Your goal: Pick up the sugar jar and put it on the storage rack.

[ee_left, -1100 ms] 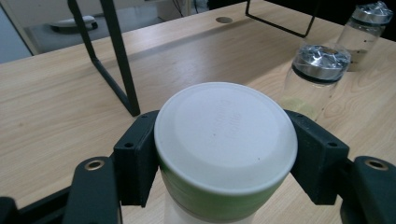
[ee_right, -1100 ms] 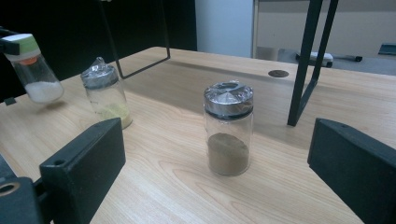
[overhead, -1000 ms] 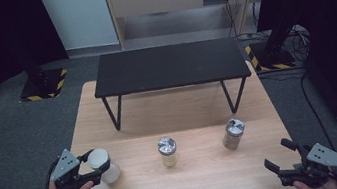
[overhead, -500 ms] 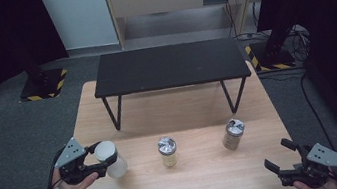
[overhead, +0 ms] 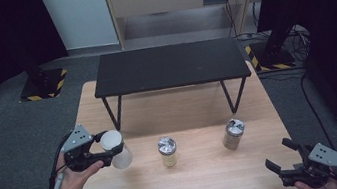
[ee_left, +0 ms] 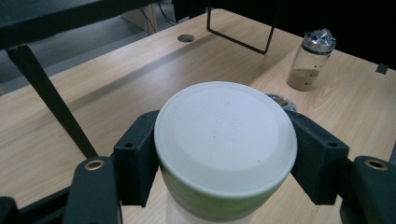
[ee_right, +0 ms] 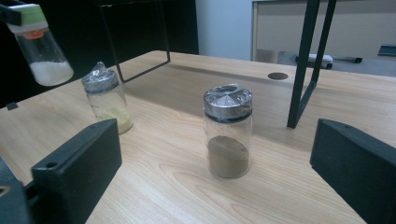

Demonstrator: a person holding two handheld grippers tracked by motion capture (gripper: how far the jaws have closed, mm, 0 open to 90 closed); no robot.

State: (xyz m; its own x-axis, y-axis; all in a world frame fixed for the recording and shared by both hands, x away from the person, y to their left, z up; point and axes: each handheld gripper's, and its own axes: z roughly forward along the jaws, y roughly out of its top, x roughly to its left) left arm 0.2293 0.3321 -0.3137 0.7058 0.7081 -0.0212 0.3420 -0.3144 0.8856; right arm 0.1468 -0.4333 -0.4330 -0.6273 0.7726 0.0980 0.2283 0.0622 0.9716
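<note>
Since a second ago your left gripper [overhead: 98,153] has carried the white-capped jar [overhead: 116,152] up off the wooden table [overhead: 203,170] and slightly toward the middle; the other two jars have not shifted, and your right gripper [overhead: 281,157] has stayed at the near right corner.

You hold the jar by its cap [ee_left: 225,136], jaws clamped on either side of it just under the rim; a grip that high leaves the glass body hanging free, and in the right gripper view it tilts, white powder [ee_right: 50,72] pooled at the bottom, clear of the table.

Your right gripper's jaws stand wide apart, facing the brown-powder jar [ee_right: 227,130]; I judge it is waiting; the yellow-powder jar [ee_right: 105,97] stands upright beyond, near the black stand [overhead: 170,65], perhaps the jar's destination.
</note>
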